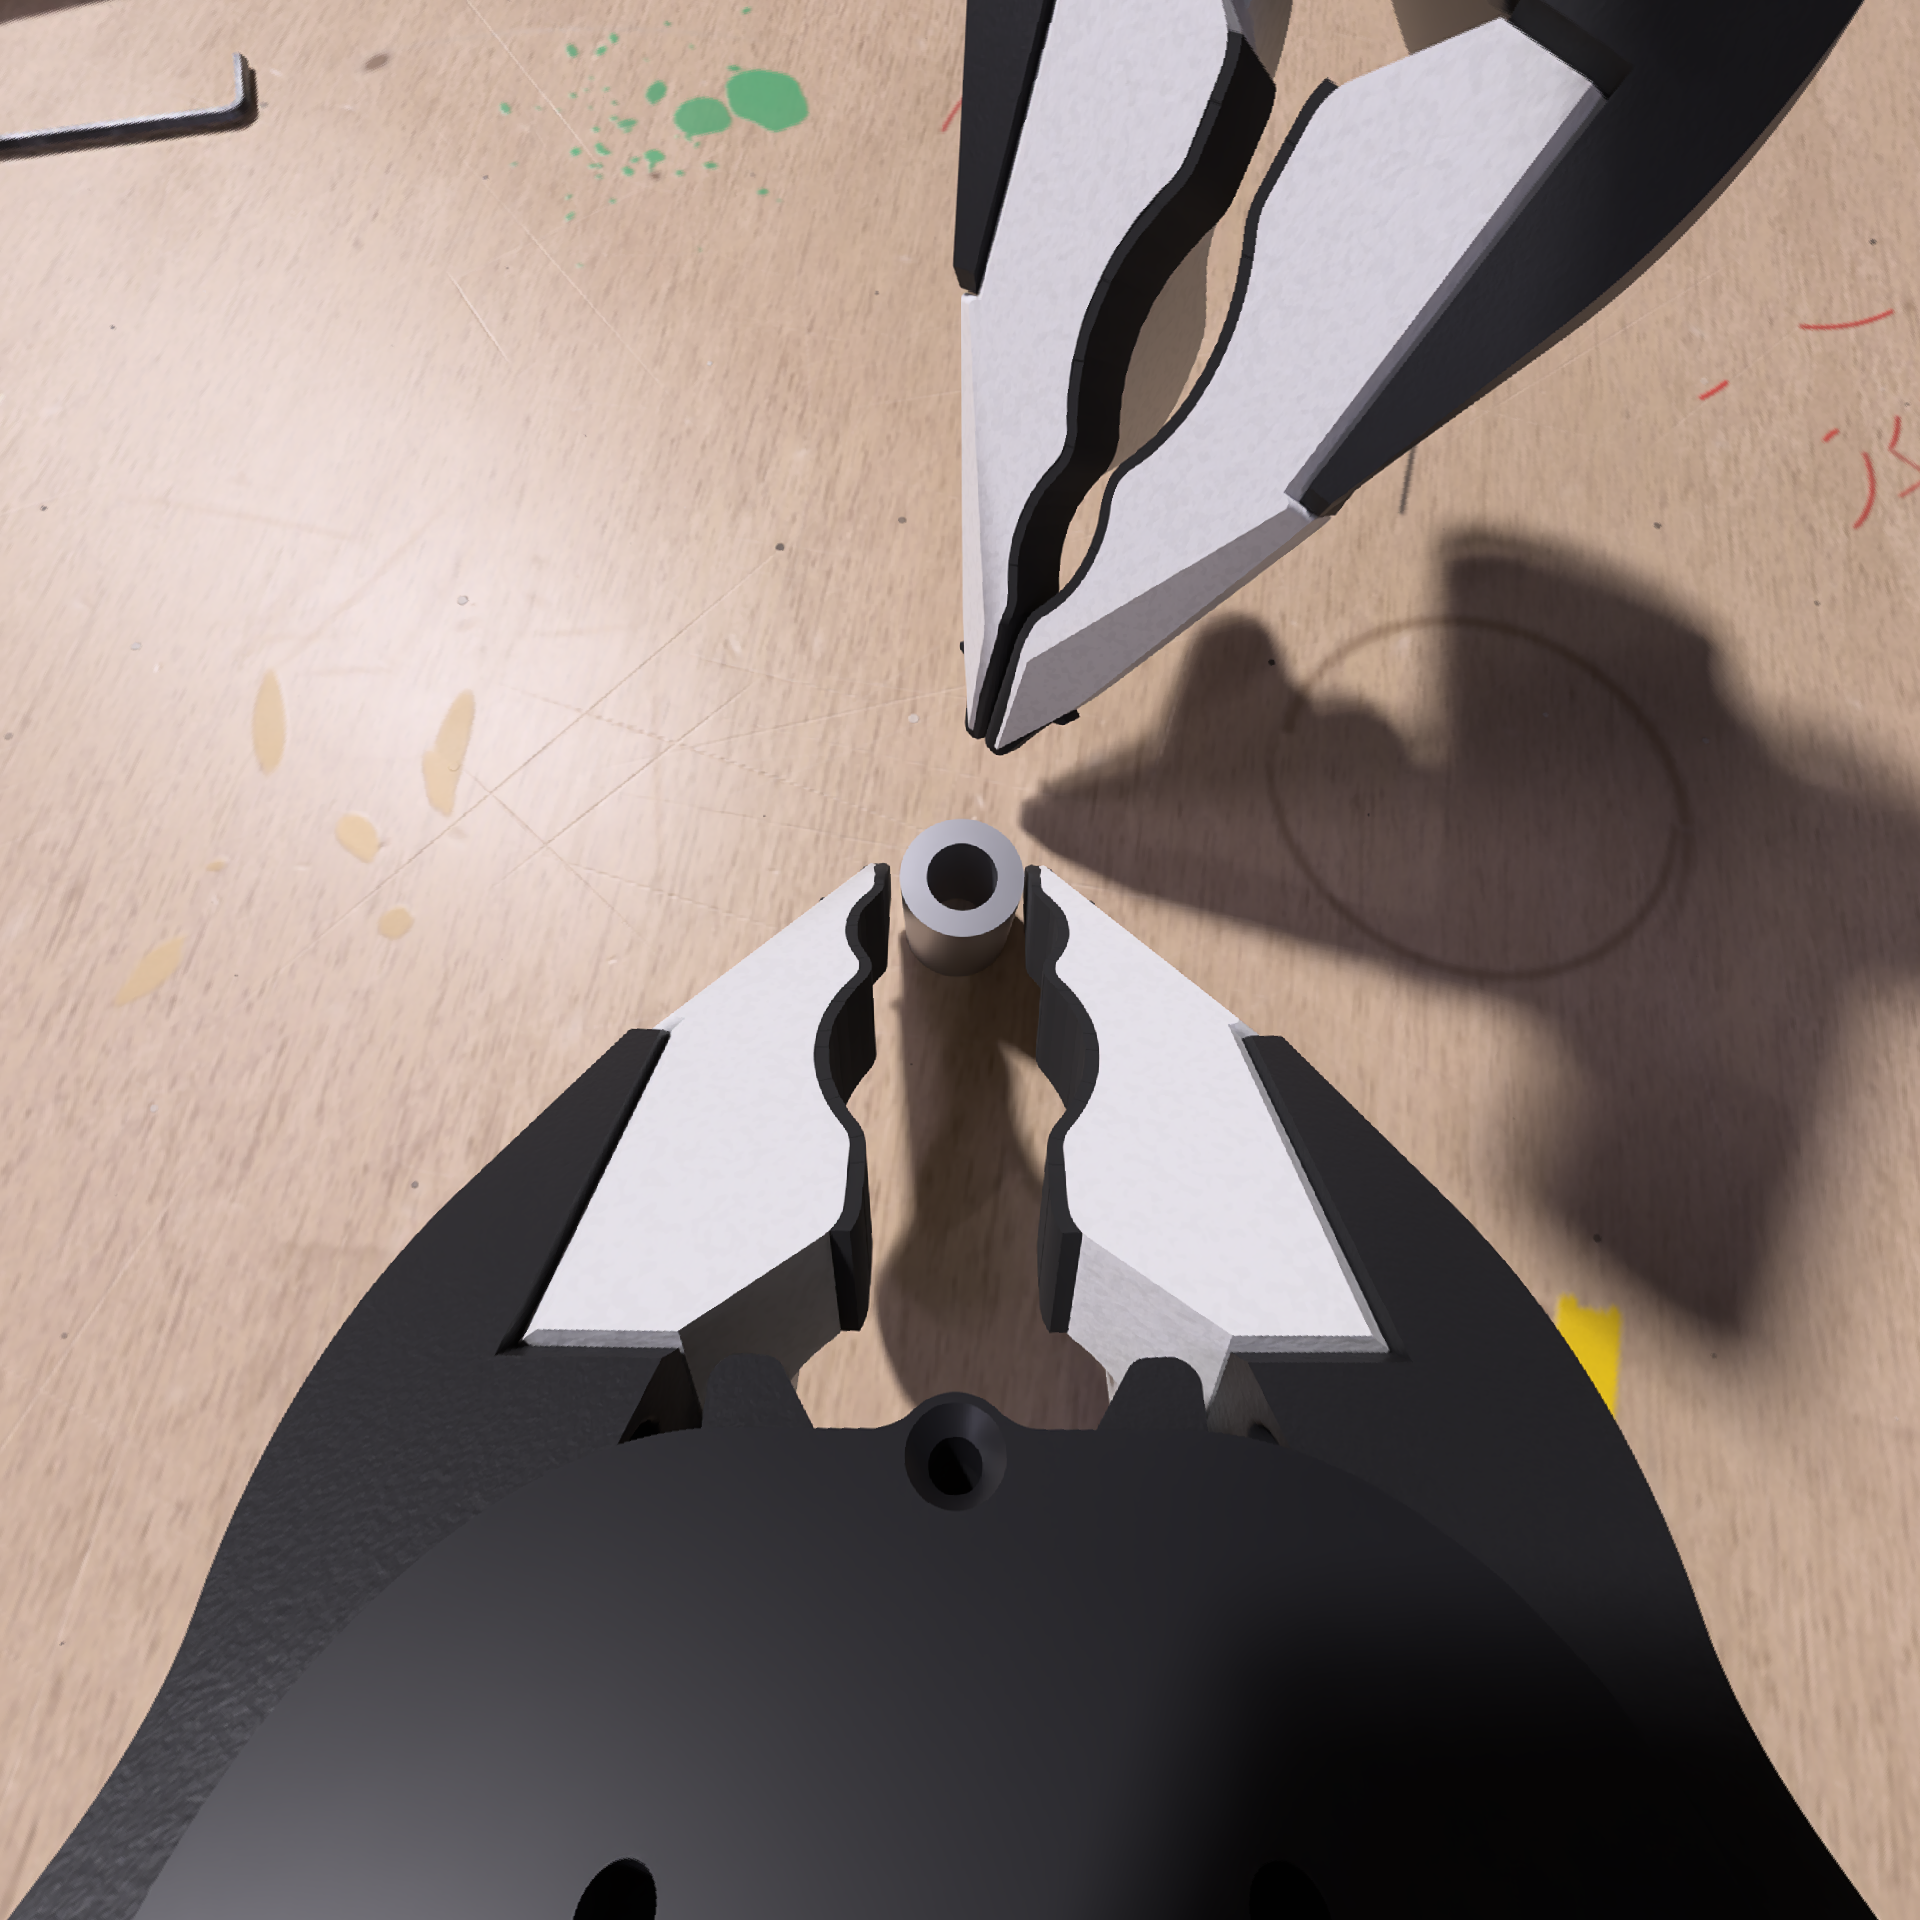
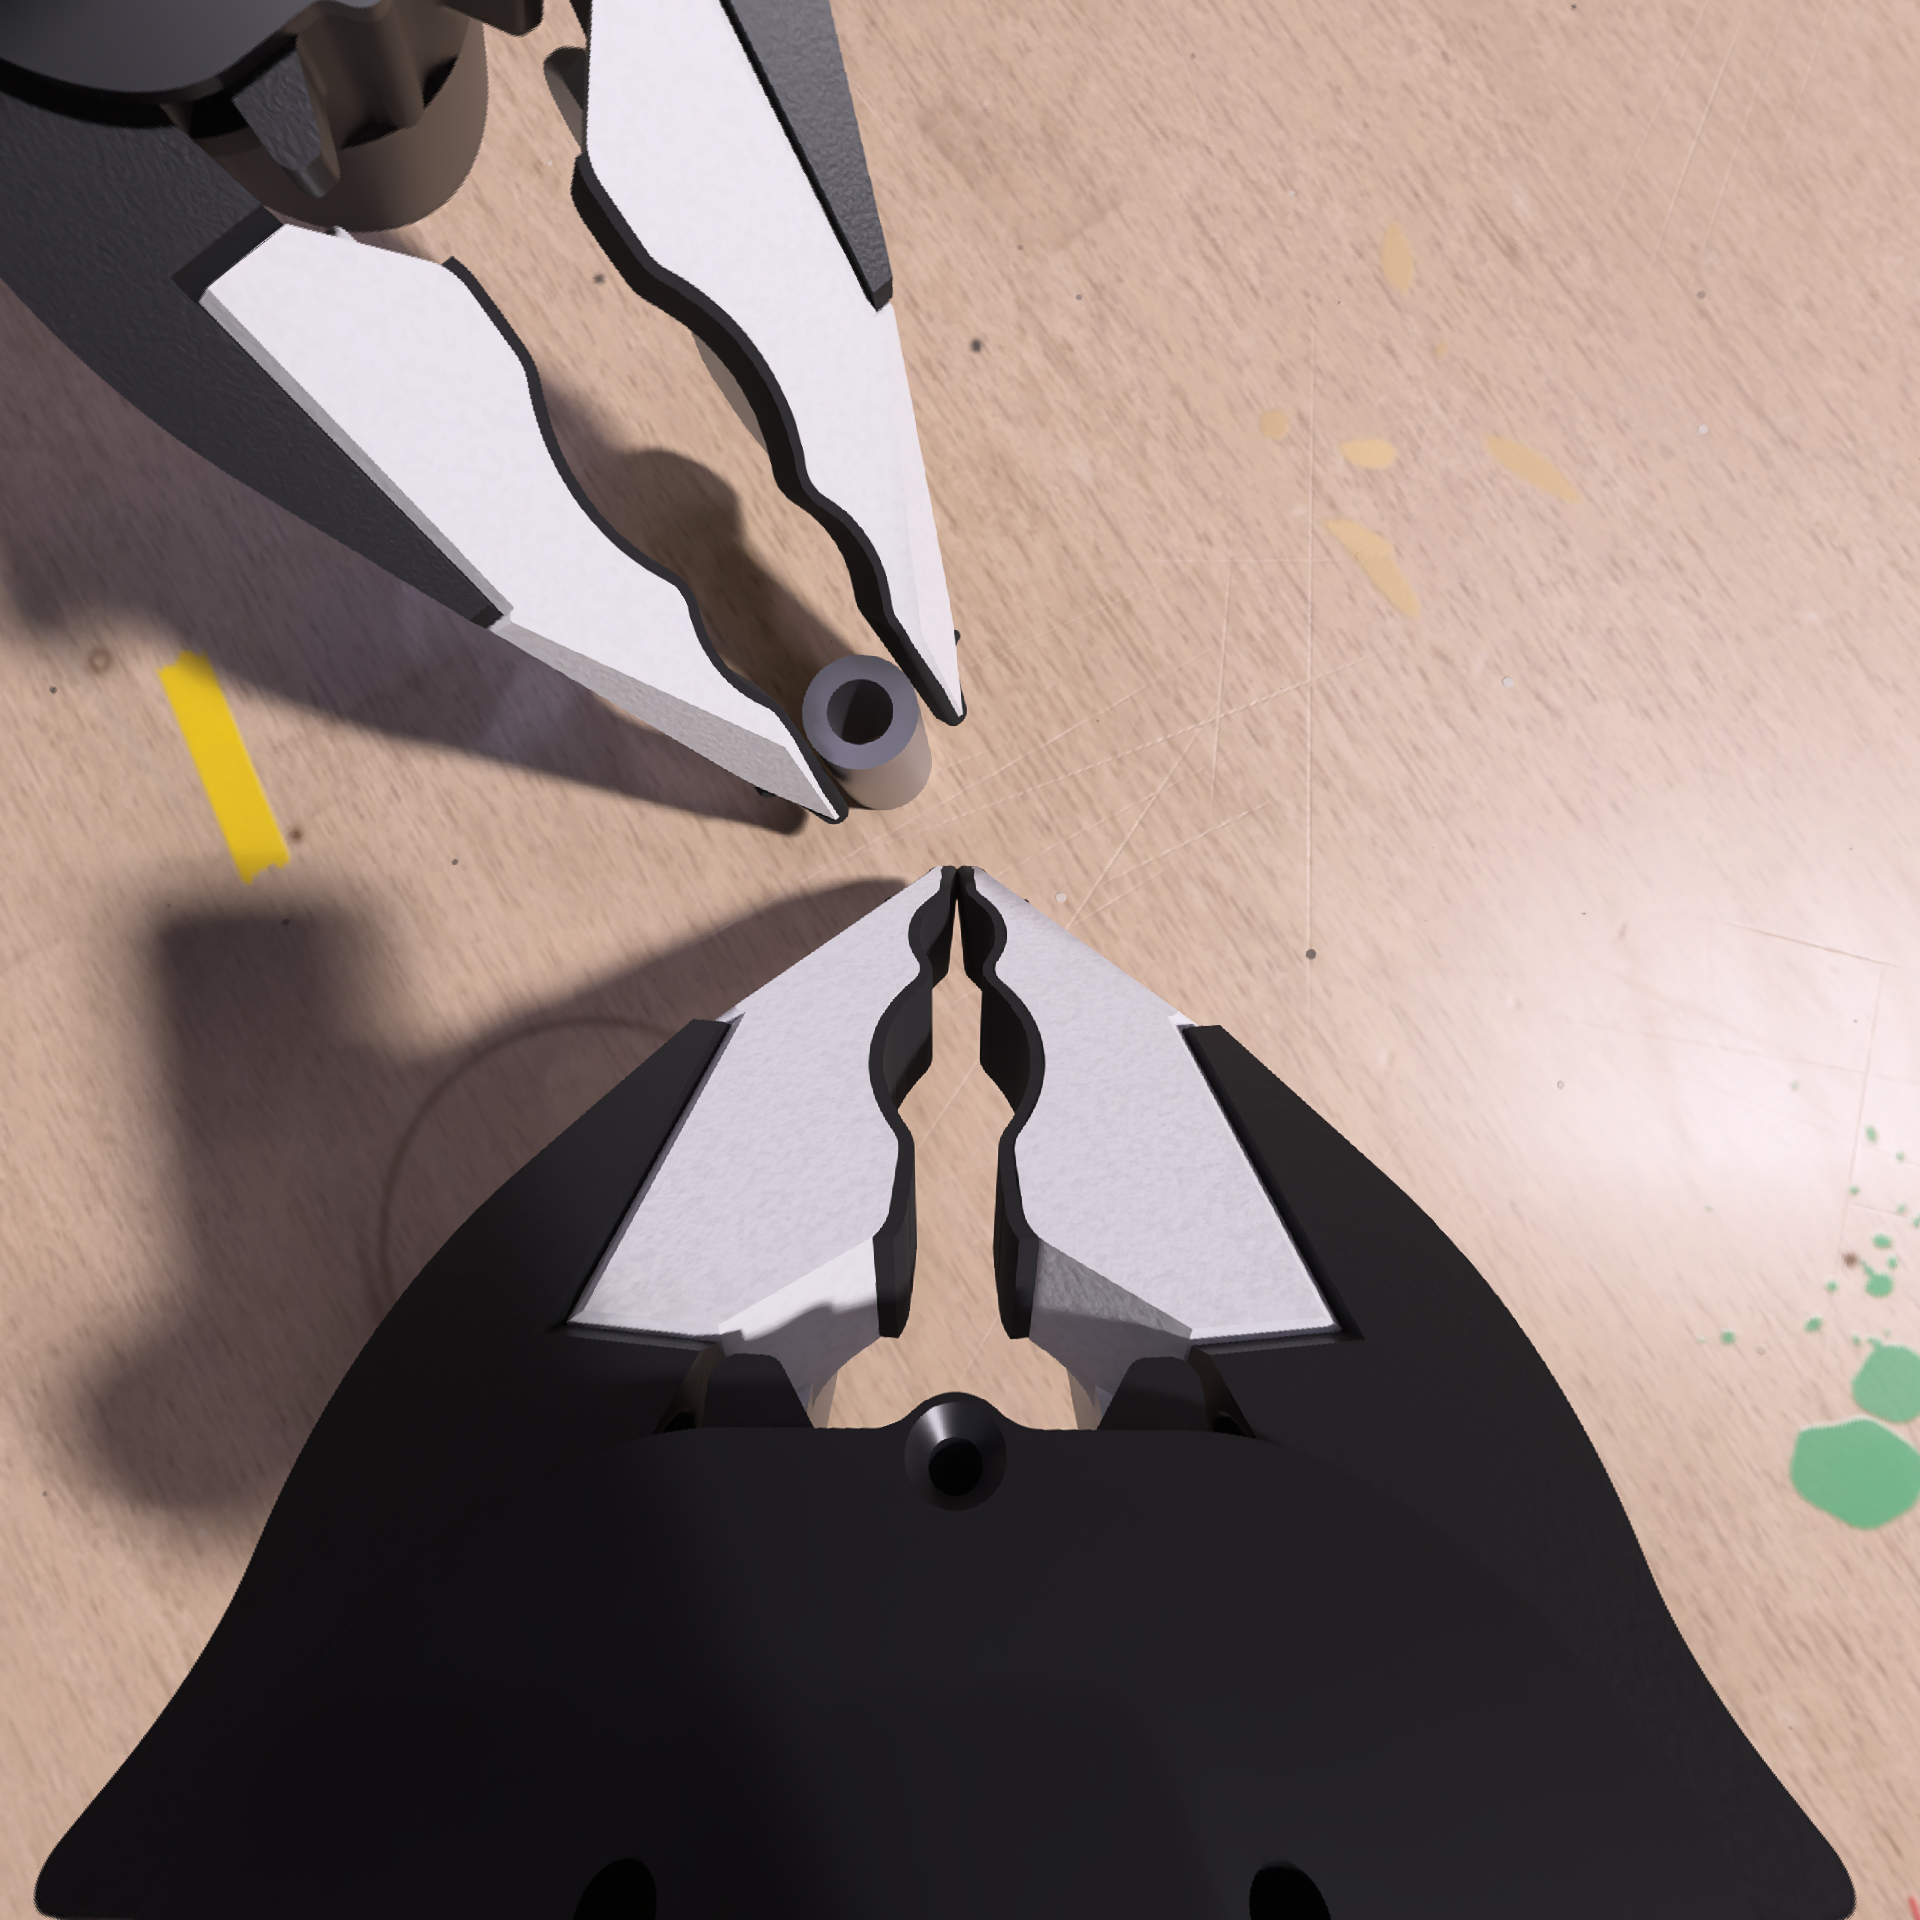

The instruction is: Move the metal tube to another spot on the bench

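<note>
A short grey metal tube (image 1: 958,914) stands upright on the wooden bench (image 1: 416,520). My left gripper (image 1: 958,883) has one fingertip on each side of the tube and is shut on it near its top. In the right wrist view the tube (image 2: 862,732) shows between the left gripper's white fingers (image 2: 727,717). My right gripper (image 2: 956,875) is shut and empty, its tips just short of the tube. It also shows in the left wrist view (image 1: 987,738), pointing down at the bench beyond the tube.
A black hex key (image 1: 125,125) lies at the far left. Green paint spots (image 1: 743,104) and tan blotches (image 1: 447,748) mark the bench. A yellow tape strip (image 2: 223,769) and a thin drawn circle (image 1: 1475,800) lie near the grippers' shadows.
</note>
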Tool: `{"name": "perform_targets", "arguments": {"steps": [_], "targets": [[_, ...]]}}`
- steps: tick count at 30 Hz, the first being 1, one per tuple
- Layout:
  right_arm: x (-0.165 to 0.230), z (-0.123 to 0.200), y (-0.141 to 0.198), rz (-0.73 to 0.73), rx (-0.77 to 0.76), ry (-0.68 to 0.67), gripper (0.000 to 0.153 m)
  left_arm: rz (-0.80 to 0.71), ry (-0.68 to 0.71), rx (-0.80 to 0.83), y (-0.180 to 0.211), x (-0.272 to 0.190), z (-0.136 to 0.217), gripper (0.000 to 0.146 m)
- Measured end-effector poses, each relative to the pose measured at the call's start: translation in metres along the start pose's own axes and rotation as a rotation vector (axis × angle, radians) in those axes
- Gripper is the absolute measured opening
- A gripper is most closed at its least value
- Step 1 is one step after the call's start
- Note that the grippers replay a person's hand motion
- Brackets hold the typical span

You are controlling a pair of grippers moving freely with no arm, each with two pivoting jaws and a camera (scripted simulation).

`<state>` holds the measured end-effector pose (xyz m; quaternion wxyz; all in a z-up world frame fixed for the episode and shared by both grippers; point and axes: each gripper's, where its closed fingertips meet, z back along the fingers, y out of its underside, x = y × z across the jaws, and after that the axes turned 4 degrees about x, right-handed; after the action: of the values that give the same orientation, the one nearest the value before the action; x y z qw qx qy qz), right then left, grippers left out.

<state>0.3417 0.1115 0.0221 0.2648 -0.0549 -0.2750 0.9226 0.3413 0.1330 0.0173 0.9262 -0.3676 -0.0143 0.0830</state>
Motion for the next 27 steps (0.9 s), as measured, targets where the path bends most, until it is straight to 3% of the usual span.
{"name": "perform_targets", "arguments": {"steps": [7,19,27], "targets": [[0.0007,-0.0007,0.0002,-0.030,0.041,-0.012,0.000,0.004,-0.006,-0.001,0.0006,-0.0007,0.0006,0.022],[0.0028,-0.0028,-0.0023,0.047,0.358,-0.128,0.000,0.020,-0.039,-0.009,0.0025,0.0000,0.0025,0.022],[0.0037,-0.0047,-0.0056,-0.007,0.413,-0.135,0.000,0.036,-0.057,-0.013,0.0039,0.0014,0.0040,0.022]]}}
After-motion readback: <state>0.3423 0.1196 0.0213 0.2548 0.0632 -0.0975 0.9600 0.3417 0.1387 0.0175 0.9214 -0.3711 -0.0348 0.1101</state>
